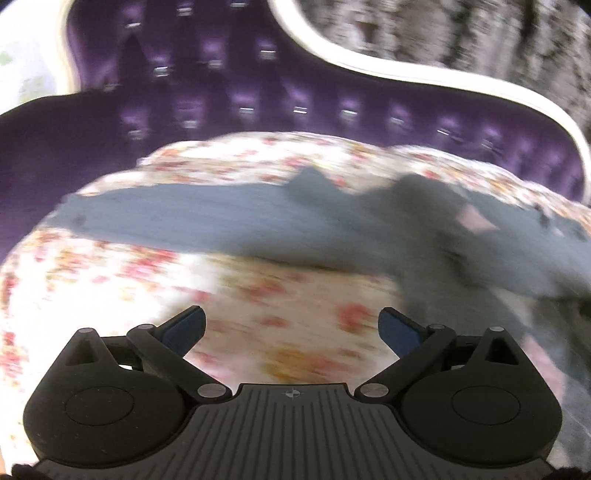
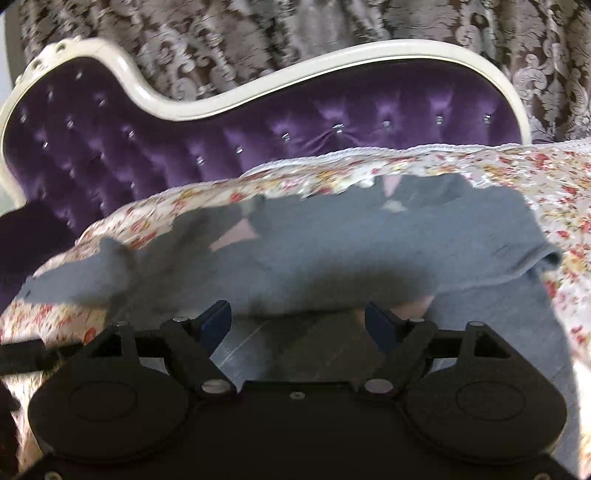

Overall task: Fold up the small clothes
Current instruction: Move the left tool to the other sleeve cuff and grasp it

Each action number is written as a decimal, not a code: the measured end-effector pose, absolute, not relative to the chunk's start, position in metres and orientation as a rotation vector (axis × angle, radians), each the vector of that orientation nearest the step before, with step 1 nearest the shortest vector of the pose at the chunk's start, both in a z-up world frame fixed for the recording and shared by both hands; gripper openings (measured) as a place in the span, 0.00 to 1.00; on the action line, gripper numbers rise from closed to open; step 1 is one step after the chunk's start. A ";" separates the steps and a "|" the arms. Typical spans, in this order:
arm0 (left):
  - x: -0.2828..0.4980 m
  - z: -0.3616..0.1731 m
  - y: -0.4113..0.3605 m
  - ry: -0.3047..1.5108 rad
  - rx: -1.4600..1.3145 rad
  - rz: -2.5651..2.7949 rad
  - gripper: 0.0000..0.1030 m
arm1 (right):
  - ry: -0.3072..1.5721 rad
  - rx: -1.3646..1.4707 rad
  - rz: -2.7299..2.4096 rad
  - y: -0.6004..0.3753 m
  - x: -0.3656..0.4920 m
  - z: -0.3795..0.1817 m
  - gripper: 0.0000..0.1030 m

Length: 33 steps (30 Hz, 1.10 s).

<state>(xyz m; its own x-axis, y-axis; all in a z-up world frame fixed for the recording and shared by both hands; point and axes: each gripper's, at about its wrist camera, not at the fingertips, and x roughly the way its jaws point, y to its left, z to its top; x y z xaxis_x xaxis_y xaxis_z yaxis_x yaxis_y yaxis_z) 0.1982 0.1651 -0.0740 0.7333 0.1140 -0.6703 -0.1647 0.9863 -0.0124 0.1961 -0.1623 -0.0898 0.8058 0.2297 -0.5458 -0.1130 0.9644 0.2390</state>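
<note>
Folding not really started yet, by the look of it: grey garment (image 1: 207, 218) lies spread crosswise on the floral bedspread (image 1: 110, 280), rumpled, with pale pink lining showing at a few spots. Likely a small grey top or sweater, one long sleeve-like strip running off to the left; exact type hard to tell, left view is motion-blurred.

Left gripper (image 1: 291, 326): jaws wide apart, nothing between them, hovering over bare bedspread, near the garment's lower edge but apart from it. Sleeve strip sits ahead of it, bunched body part off to its right.

Right gripper (image 2: 297, 321): jaws also wide apart, nothing clamped. Grey cloth edge runs just ahead of the blue fingertips (image 2: 216, 319); whether a tip touches the cloth, cannot tell. A flap at the garment's right end (image 2: 532, 254) is curled over.

Behind: purple tufted headboard (image 2: 295, 122) with a cream frame, patterned curtain (image 2: 332, 29) beyond.

Judgement for doing this step well: flatten first. Take the left sleeve end with the left gripper and the right hem or curled flap with the right, pinch one layer only, pull gently apart to take out the bunch in the middle. Keep pinches at the edges, not mid-fabric, or the lining drags along. Soft knit will sag and slip, so close fully before lifting. Then bring the sleeve over the body, keeping edges lined up. Risk: snagging the bedspread along with the cloth.
</note>
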 end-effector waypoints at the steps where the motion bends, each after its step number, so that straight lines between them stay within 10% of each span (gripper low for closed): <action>1: 0.200 -0.072 0.176 0.729 -0.086 0.166 0.98 | 0.608 0.192 0.185 -0.158 0.193 -0.092 0.80; 13: 0.211 -0.077 0.274 0.692 -0.214 0.328 0.98 | 0.602 0.066 0.164 -0.126 0.181 -0.127 1.00; 33: 0.264 -0.099 0.385 0.693 -0.403 0.479 0.98 | 0.581 0.015 0.144 -0.118 0.179 -0.132 1.00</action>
<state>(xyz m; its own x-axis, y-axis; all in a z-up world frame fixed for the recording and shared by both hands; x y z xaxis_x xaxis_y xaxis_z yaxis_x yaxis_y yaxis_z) 0.2644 0.3851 -0.0994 0.6701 0.2820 -0.6866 -0.5419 0.8180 -0.1928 0.1791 -0.1183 -0.1324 0.8264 0.1397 -0.5454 -0.1311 0.9899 0.0549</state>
